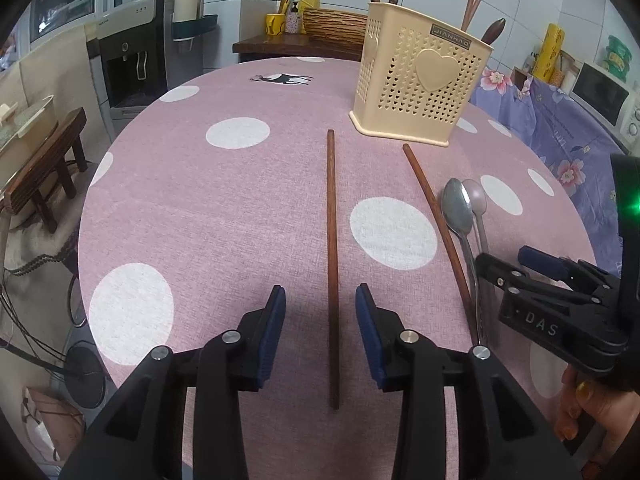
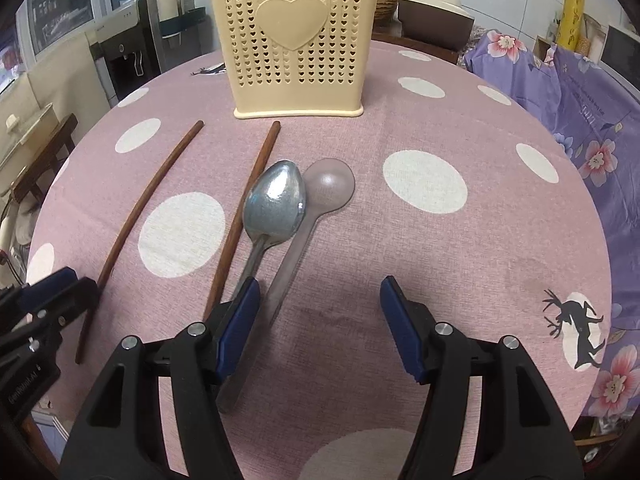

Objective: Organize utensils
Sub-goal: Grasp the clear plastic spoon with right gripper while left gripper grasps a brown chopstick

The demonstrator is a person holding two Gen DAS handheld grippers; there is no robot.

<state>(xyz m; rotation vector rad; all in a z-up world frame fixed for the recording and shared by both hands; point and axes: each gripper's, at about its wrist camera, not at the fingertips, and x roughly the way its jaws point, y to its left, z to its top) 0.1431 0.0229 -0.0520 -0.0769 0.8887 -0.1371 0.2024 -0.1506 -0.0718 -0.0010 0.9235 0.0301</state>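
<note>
Two wooden chopsticks lie flat on the pink dotted table (image 1: 224, 208). The left chopstick (image 1: 332, 264) runs long-axis straight away from the left gripper (image 1: 320, 324), far tip aimed at the cream holder (image 1: 420, 80). That gripper's jaws stand apart, one blue pad either side of the stick, not touching it. The right chopstick (image 1: 436, 224) slants, far tip also pointing at the holder's base, near end angling off toward the spoons.

Beside it, a metal spoon (image 2: 276, 200) and a translucent plastic spoon (image 2: 328, 184) lie bowl-up, bowls toward the holder, handles running back to the right gripper (image 2: 320, 320). The two bowls touch at the edge. The right gripper's jaws are spread wide; its left pad sits over the metal spoon's handle, the plastic handle just inside it, and nothing is pinched.

The holder stands upright near the far side, heart on its perforated face. Sticking out of its top, in the left wrist view: more chopsticks (image 1: 472, 0) and a dark wooden handle (image 1: 494, 30).

A hand (image 1: 584, 404) grips the right gripper's body.
</note>
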